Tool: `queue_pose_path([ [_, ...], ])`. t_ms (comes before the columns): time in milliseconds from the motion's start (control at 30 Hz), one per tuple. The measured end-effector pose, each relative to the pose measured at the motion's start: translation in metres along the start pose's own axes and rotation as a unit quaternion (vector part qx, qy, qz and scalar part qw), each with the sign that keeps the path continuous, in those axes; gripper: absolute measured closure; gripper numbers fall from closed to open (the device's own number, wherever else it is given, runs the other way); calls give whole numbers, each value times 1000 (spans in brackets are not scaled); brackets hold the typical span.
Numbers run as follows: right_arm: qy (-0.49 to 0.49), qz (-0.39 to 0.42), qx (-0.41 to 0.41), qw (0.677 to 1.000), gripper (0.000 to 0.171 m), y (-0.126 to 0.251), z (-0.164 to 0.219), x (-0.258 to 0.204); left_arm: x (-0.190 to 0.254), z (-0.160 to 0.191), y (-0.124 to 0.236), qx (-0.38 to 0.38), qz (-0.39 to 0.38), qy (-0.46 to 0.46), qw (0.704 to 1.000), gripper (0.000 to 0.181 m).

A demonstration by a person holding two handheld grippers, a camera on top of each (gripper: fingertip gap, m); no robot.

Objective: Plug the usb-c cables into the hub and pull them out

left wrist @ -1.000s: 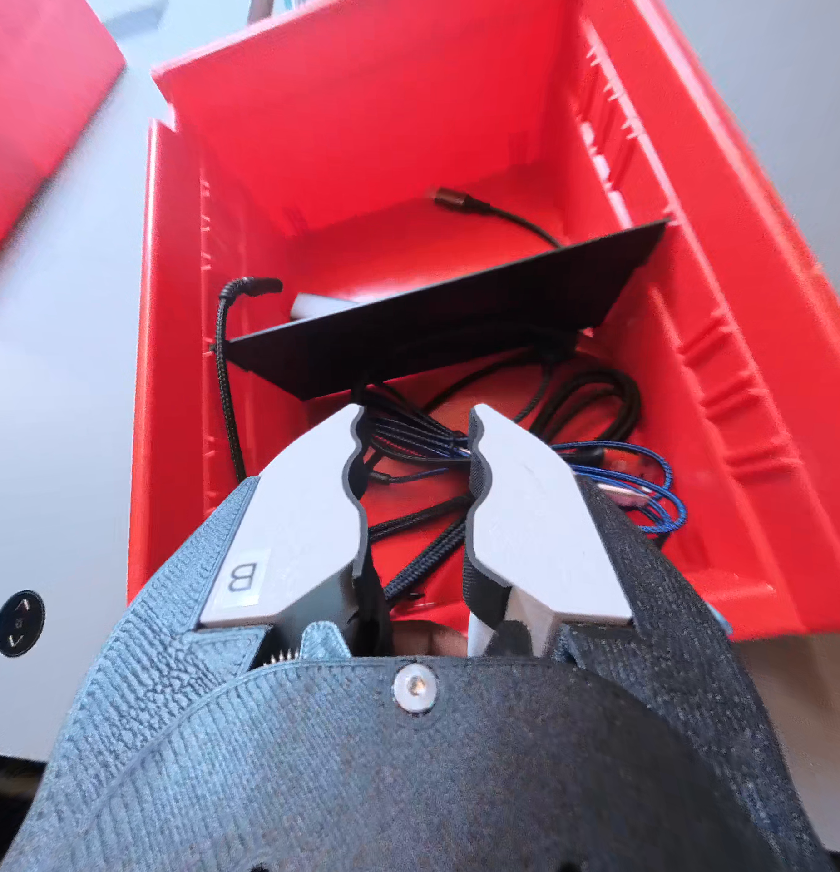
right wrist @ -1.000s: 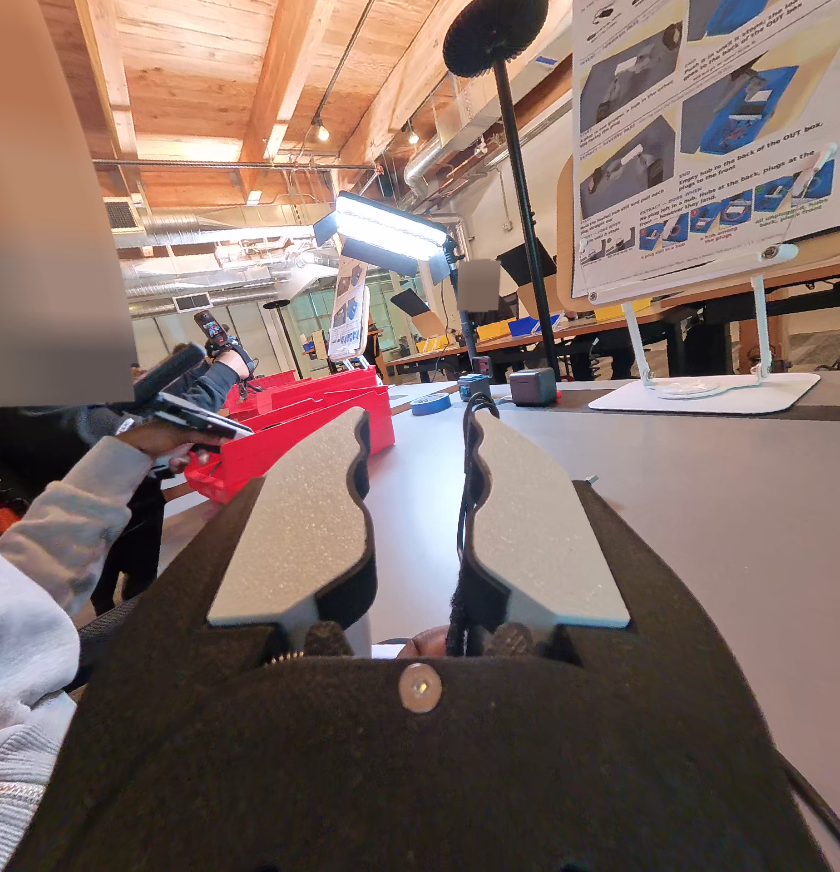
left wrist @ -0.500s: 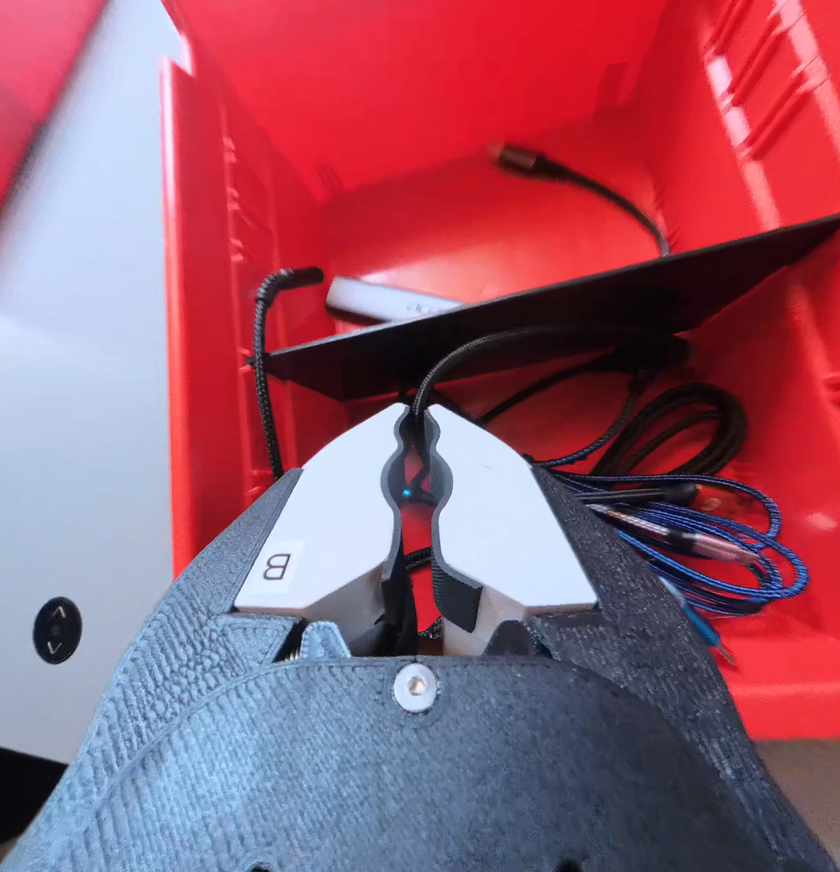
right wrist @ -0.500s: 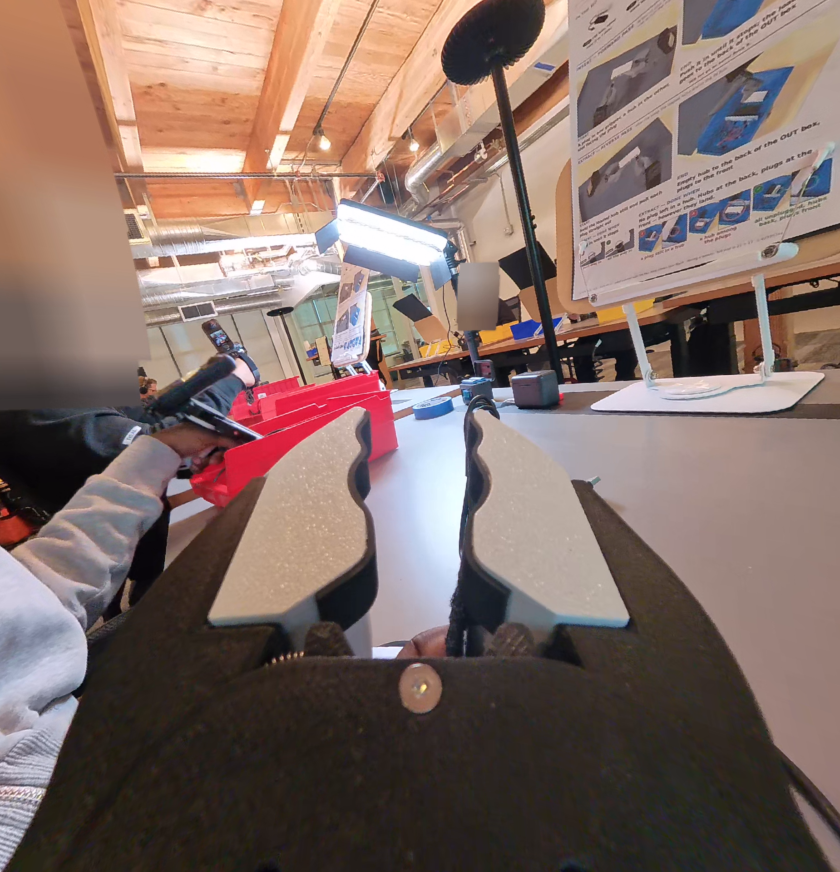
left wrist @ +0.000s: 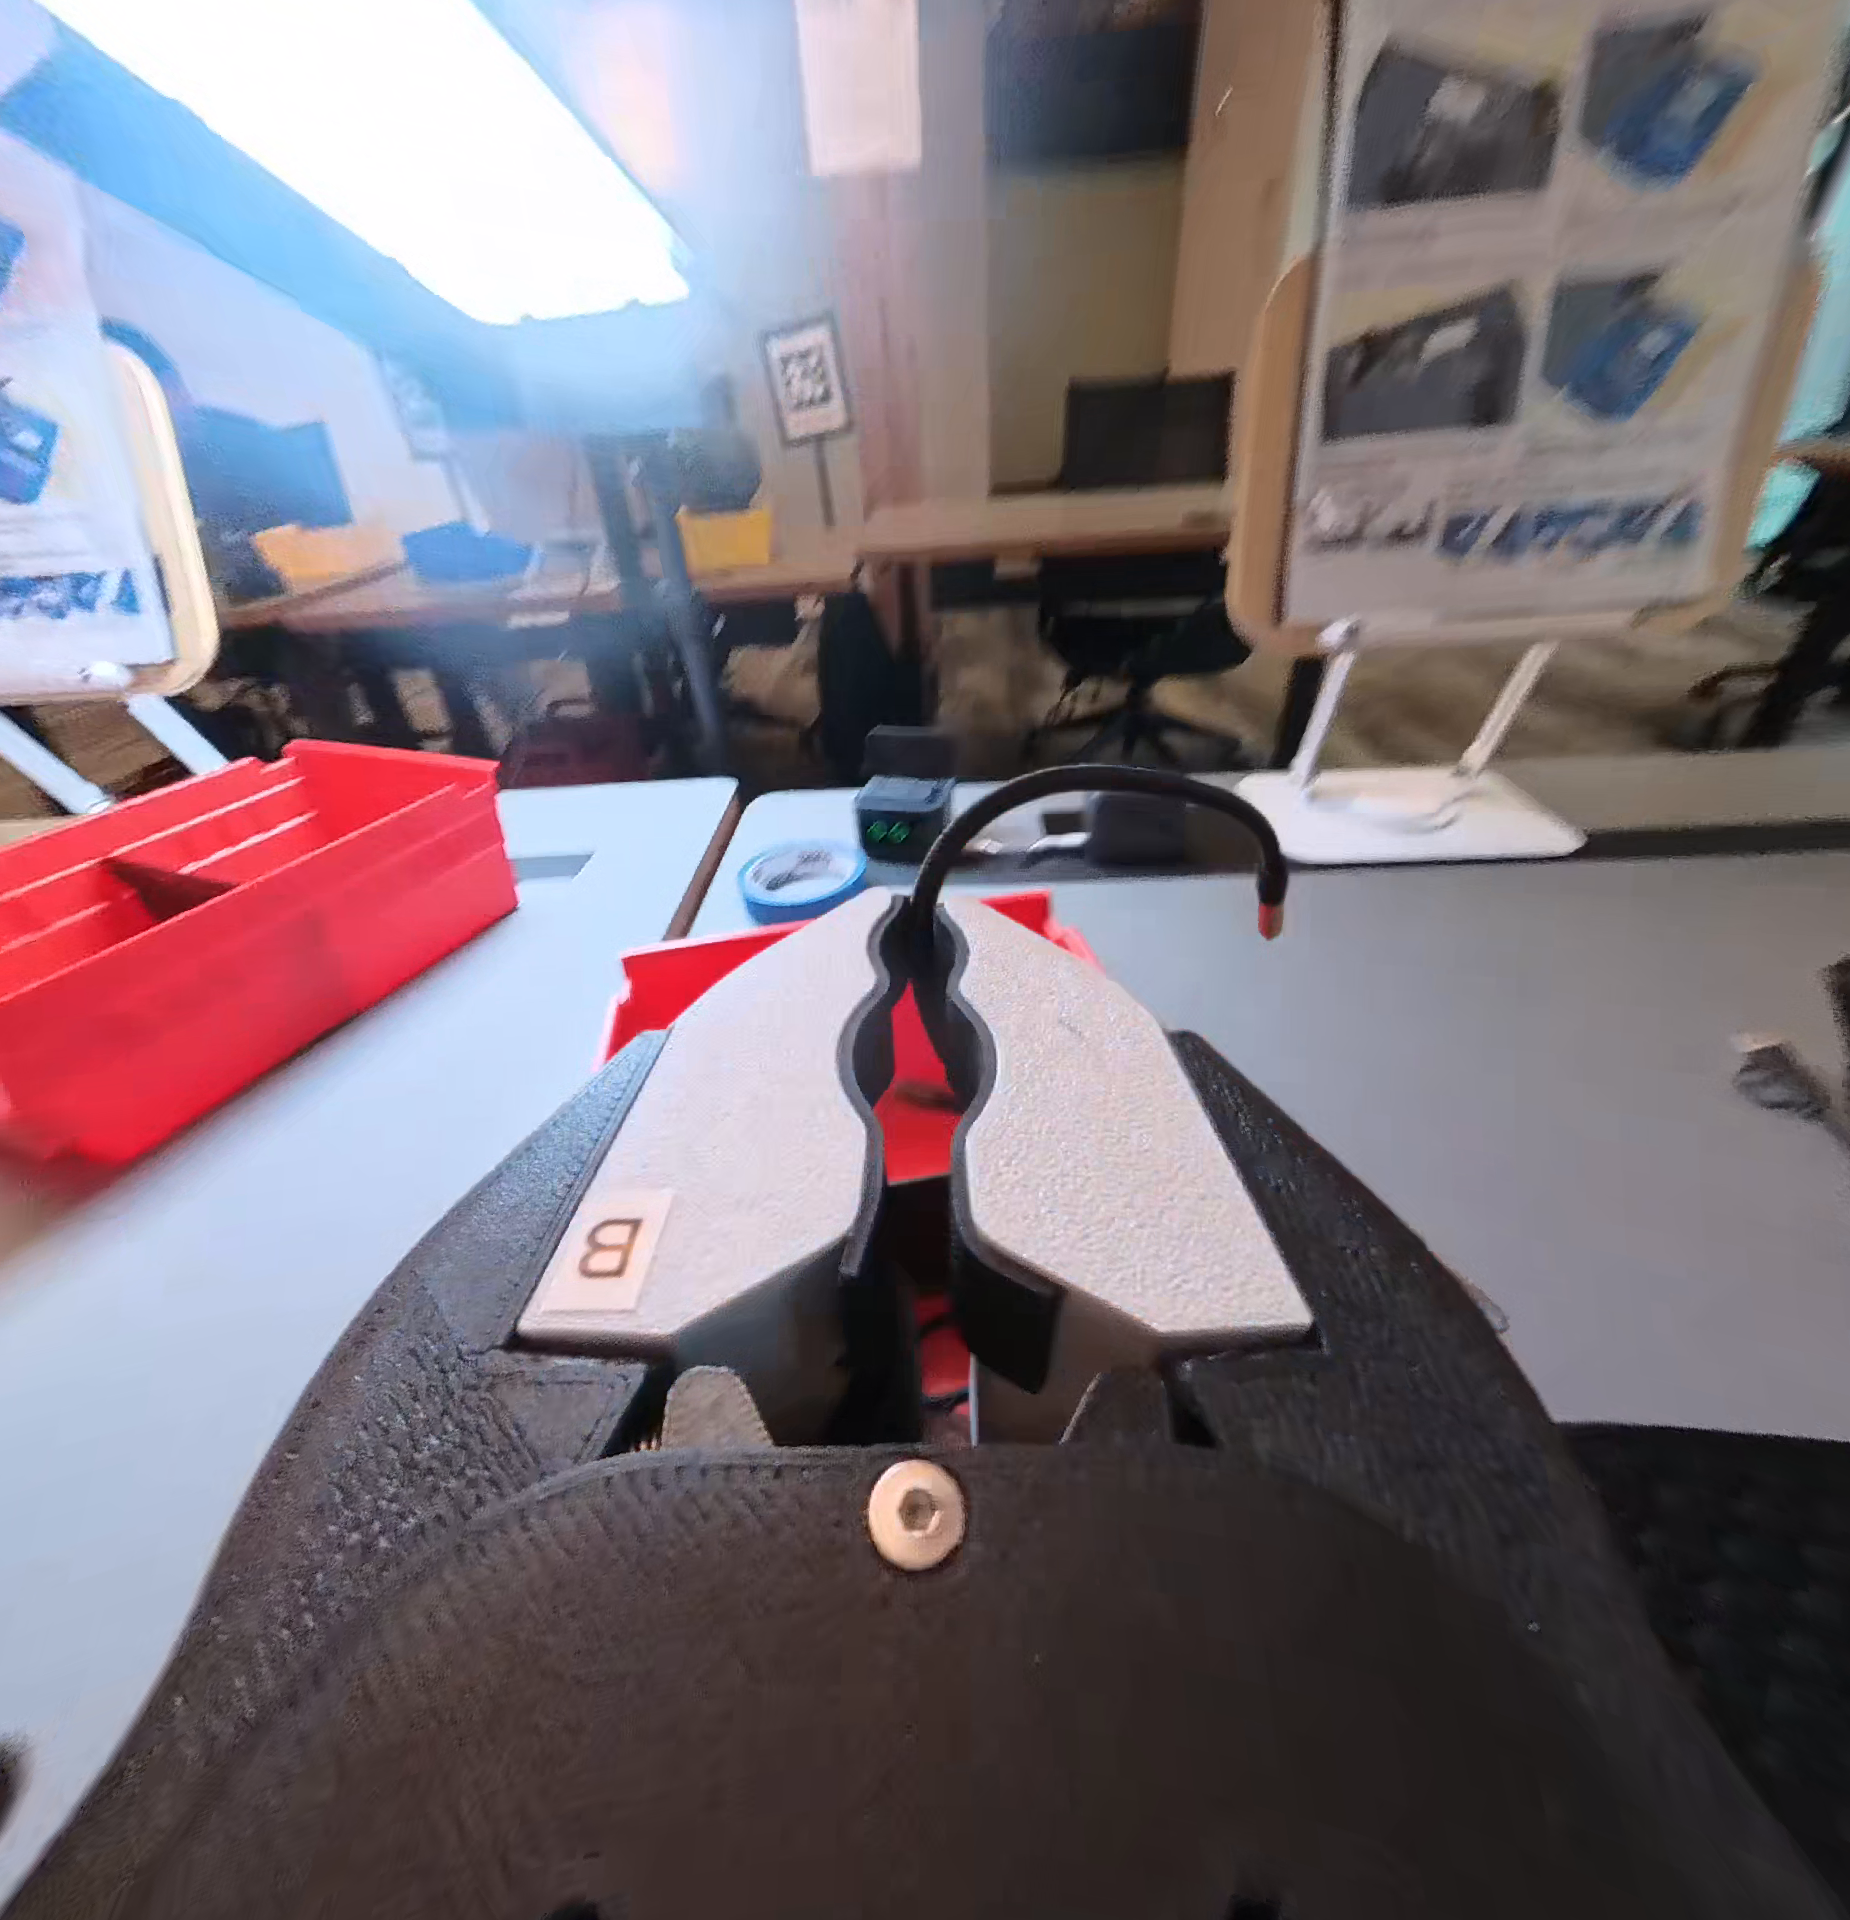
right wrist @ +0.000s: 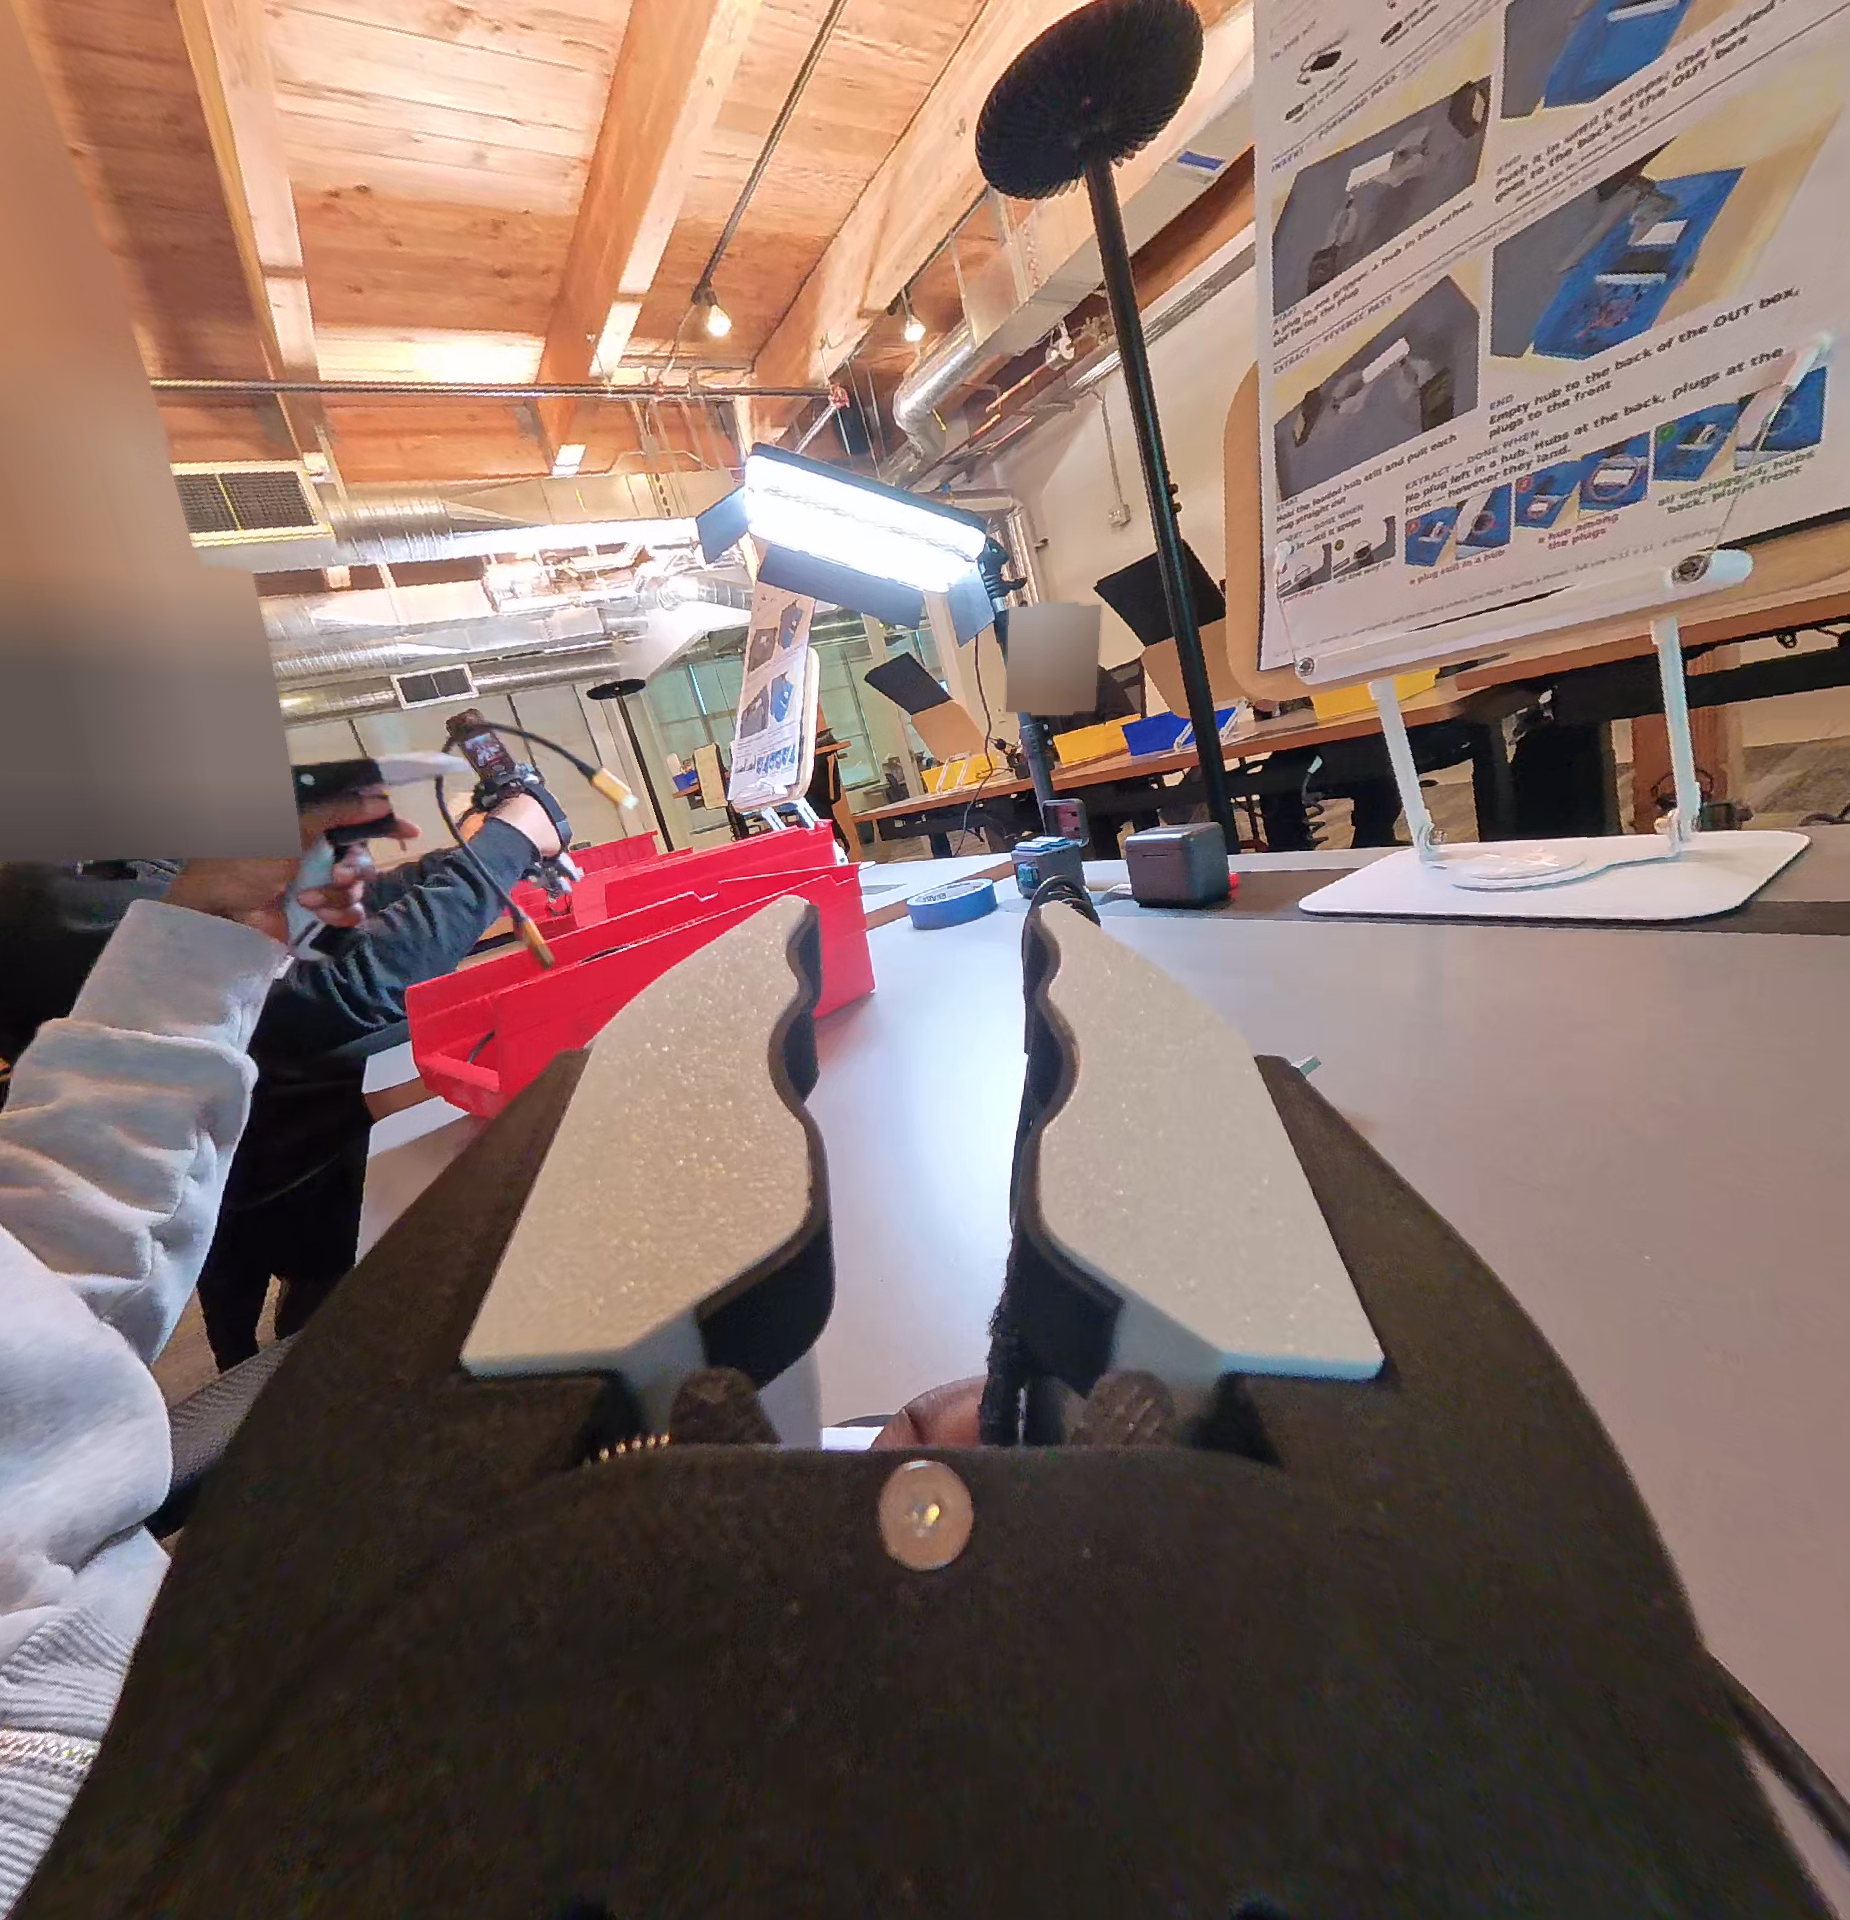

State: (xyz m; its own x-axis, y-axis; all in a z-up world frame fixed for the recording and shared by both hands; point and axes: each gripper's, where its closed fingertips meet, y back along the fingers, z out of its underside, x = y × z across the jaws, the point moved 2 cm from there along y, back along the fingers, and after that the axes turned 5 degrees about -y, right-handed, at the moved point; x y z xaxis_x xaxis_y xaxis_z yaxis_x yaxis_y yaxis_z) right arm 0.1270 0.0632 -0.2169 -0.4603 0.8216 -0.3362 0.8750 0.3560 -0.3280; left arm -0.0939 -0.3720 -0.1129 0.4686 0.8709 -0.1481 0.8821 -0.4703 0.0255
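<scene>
My left gripper [left wrist: 916, 925] is shut on a black braided usb-c cable [left wrist: 1087, 779]. The cable arcs up and to the right, and its plug [left wrist: 1269, 916] hangs free in the air. The gripper is held above the red bin [left wrist: 692, 977], whose inside is mostly hidden behind the fingers. In the right wrist view the left gripper [right wrist: 412, 771] shows far left, raised, with the cable's plug [right wrist: 536, 945] dangling. My right gripper [right wrist: 921, 925] is open above the grey table [right wrist: 1523, 1143]; a black cord [right wrist: 1014, 1195] lies along its right finger. No hub is in view.
A second red bin [left wrist: 225, 914] sits at the left. A blue tape roll [left wrist: 801, 878] and a small black device [left wrist: 900, 821] lie behind the near bin. A poster on a white stand [left wrist: 1420, 821] is at the back right. Another person works at further red bins [right wrist: 692, 883]. Some 50 cm of space lies between my two pairs of fingers.
My left gripper closed on the black cable inside the bin and lifted it up and out; its view swung from the bin's inside to the room. The right gripper stayed put and open.
</scene>
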Motion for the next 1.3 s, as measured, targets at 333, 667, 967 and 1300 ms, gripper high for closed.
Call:
queue_pose_path([
  [333,92,-1,19,996,119,-3,-3,-15,136,-26,-3,95,293,170,936,177],
  [667,453,-15,20,891,122,-32,1,-111,264,20,-6,-5,483,291,826,177],
  [967,495,-2,-11,869,144,-36,12,-111,294,33,0,-39,523,308,794,177],
  [1300,485,4,-10,874,154,-35,10,-105,301,40,2,-57,543,324,773,177],
])
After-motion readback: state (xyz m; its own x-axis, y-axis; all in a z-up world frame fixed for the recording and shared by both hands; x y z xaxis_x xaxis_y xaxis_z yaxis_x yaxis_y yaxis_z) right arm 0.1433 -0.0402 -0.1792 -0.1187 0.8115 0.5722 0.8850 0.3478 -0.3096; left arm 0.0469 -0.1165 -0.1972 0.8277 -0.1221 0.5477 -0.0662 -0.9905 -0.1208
